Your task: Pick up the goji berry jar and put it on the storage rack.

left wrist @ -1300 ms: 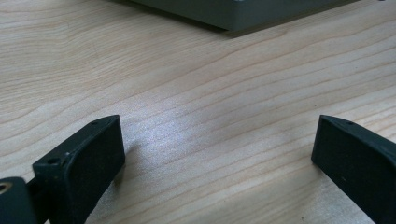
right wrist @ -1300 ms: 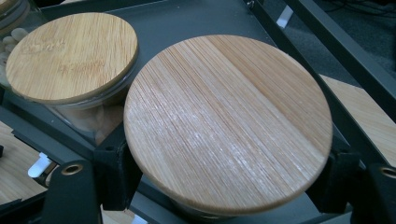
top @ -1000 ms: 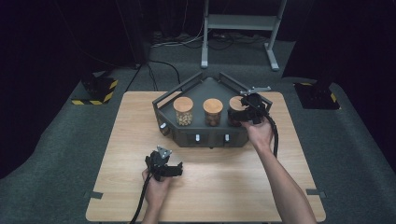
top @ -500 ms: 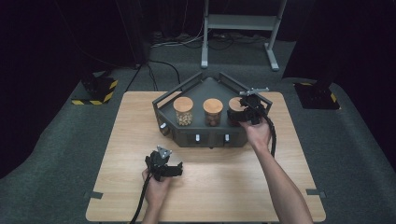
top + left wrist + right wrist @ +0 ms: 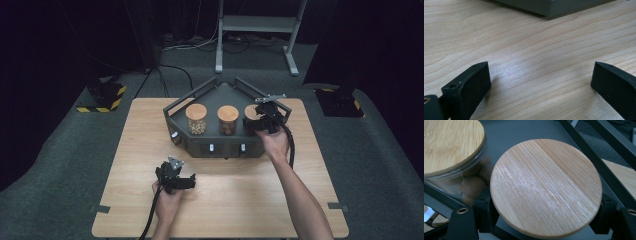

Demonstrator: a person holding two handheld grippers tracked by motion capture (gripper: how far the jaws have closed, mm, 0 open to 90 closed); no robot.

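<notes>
While the right claw (image 5: 260, 121) is clamped on the rightmost jar's bamboo lid (image 5: 546, 186) in the dark tray (image 5: 220, 145), the left claw (image 5: 176, 176) rests spread apart on the pale wooden surface (image 5: 125, 150); grey carpet (image 5: 65, 150) and darkness surround it.

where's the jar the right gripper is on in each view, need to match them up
High view: the right jar is at the right end of the row of three, partly under the right gripper.
Right gripper view: its bamboo lid is at centre, jaws shut on the jar below it.
Left gripper view: bare table, no jar.
Shared landmark: the middle jar, next to it.
</notes>
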